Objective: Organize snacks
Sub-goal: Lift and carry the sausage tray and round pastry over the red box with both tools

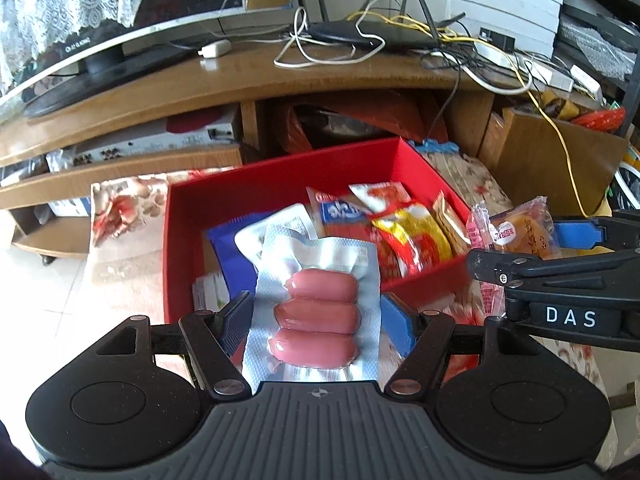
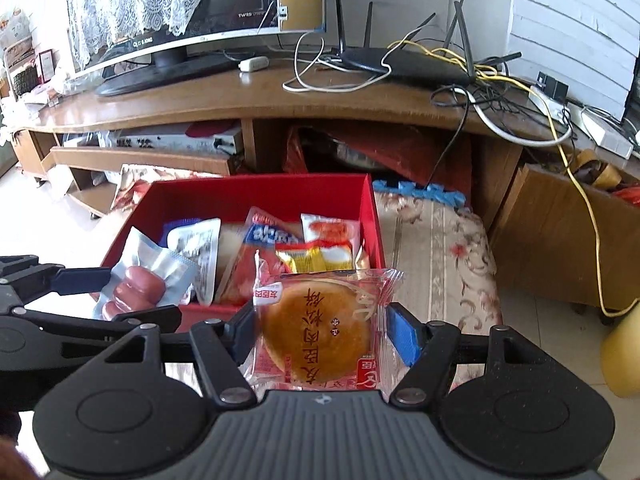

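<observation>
My left gripper (image 1: 316, 316) is shut on a clear pack of three pink sausages (image 1: 316, 312), held just in front of the red box (image 1: 192, 200). My right gripper (image 2: 326, 330) is shut on a wrapped round brown cake (image 2: 320, 328), held at the box's near right corner. In the left wrist view the cake (image 1: 524, 232) and right gripper (image 1: 560, 246) appear at the right. In the right wrist view the sausage pack (image 2: 136, 288) and left gripper (image 2: 116, 294) appear at the left. The red box (image 2: 256, 192) holds several snack packets, red, yellow, blue and white.
The box rests on a floral cushion (image 2: 436, 256). Behind it stands a wooden TV stand (image 1: 224, 80) with a monitor (image 1: 120, 12), a router (image 2: 400, 64) and tangled cables (image 2: 500, 92). A cardboard box (image 1: 552, 156) stands at the right, pale floor tiles at the left.
</observation>
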